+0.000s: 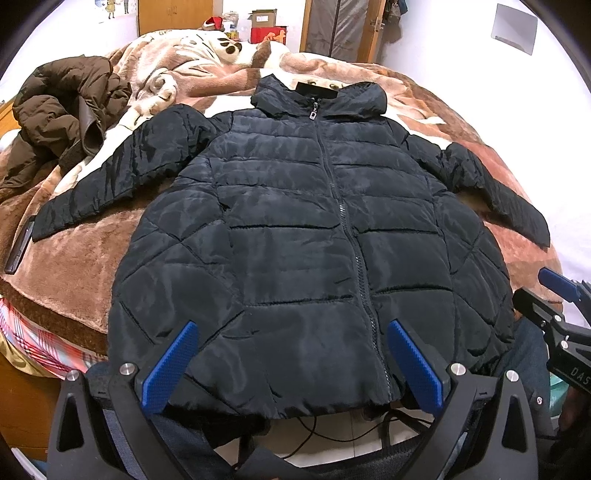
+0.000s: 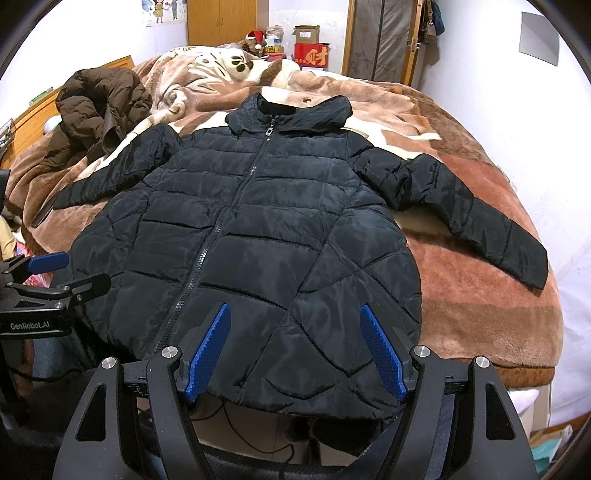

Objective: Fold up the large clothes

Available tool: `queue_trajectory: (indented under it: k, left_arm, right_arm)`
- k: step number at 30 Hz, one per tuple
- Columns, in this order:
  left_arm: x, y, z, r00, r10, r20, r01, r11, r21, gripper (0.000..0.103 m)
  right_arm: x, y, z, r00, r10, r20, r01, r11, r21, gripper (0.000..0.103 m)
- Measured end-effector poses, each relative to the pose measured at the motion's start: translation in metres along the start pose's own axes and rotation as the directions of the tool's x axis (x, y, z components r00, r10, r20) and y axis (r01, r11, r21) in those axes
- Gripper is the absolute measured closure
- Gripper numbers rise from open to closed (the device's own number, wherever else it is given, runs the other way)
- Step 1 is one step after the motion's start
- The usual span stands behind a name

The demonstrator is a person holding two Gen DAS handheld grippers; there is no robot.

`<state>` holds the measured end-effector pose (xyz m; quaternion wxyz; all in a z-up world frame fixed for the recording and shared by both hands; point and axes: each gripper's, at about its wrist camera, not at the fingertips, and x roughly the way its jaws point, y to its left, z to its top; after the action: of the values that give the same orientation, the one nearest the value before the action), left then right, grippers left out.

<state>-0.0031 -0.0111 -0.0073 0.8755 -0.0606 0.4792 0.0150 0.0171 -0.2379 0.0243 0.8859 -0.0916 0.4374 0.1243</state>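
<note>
Two grippers: both are held low at the near edge of the bed, over the hem of a spread-out coat.
Black puffer jacket (image 1: 295, 221): laid flat and face up on the bed, zipped to the collar, hem at the near edge and slightly overhanging it, collar turned toward the far end.
Sleeves: both are spread outward; the left sleeve (image 1: 110, 177) is angled toward the left edge of the bed, the right sleeve (image 2: 480, 221) toward the right edge.
Left gripper (image 1: 291, 365): blue-padded fingers are parted wide with nothing between them, poised just above the hem near the zipper (image 1: 354, 251).
Right gripper (image 2: 295, 350): fingers are likewise spread apart and empty, hovering over the hem on the jacket's right half.
Bed covering: a brown and cream plush blanket (image 2: 480, 295) is seen beneath the jacket.
Brown coat (image 1: 62, 118): left crumpled at the far left corner of the bed, well apart from the black jacket.
Dark flat object (image 1: 18, 247): seen at the left edge of the bed just beside the left cuff; its nature cannot be told.
Background: a red box (image 2: 312, 55) and a wooden cabinet (image 2: 225, 22) are seen beyond the far end of the bed.
</note>
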Motion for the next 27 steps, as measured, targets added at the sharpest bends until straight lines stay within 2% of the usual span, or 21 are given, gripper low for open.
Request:
queue_trajectory:
  k: [8,16,22,27]
  left_arm:
    - [0.01,0.023,0.017,1.0,-0.004,0.009,0.004,0.999,-0.036,0.0]
    - [0.024,0.071,0.049,0.998,0.052,0.047,-0.046,0.993,-0.108,0.0]
    - [0.04,0.12,0.074,0.992,0.109,0.058,-0.095,0.974,-0.206,0.0]
    - [0.055,0.165,0.091,0.983,0.173,0.06,-0.148,0.946,-0.288,0.0]
  right_arm:
    - [0.014,-0.005,0.011,0.999,0.037,-0.001,-0.037,0.999,0.001,0.03]
    - [0.041,0.001,0.042,0.998,0.065,-0.01,-0.065,0.997,-0.037,0.03]
    - [0.065,0.009,0.071,0.997,0.074,-0.008,-0.074,0.995,-0.072,0.03]
    - [0.091,0.017,0.1,0.997,0.078,-0.017,-0.079,0.991,-0.107,0.03]
